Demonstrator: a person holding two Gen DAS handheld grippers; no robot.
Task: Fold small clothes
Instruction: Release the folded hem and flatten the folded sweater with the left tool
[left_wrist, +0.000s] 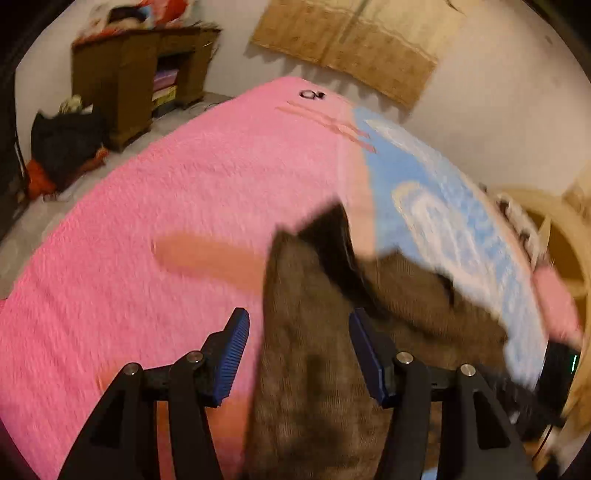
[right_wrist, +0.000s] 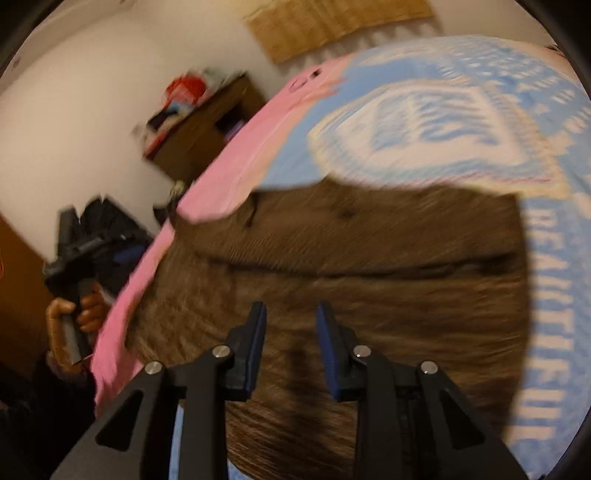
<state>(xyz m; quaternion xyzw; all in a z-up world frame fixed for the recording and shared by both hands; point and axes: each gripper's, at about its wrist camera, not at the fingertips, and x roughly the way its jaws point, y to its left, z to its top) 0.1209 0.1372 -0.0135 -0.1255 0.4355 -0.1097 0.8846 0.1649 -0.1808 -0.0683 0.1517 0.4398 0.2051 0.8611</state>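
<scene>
A: Where is the garment laid?

B: A brown knitted garment (right_wrist: 369, 266) is spread on a pink and blue towel (left_wrist: 147, 206) — its long axis is seen crosswise under the right gripper (right_wrist: 291, 314).

A: And the grippers?

B: Both are held open, nothing grasped. The left gripper (left_wrist: 299, 325) is placed over a raised end; neither is clearly nearer.

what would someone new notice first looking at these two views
Probably the brown garment spread over the bed, right under both open hand-held grippers, left and right. Next, the loud bedding under it: a pink towel beside a blue towel with pale lettering.
</scene>
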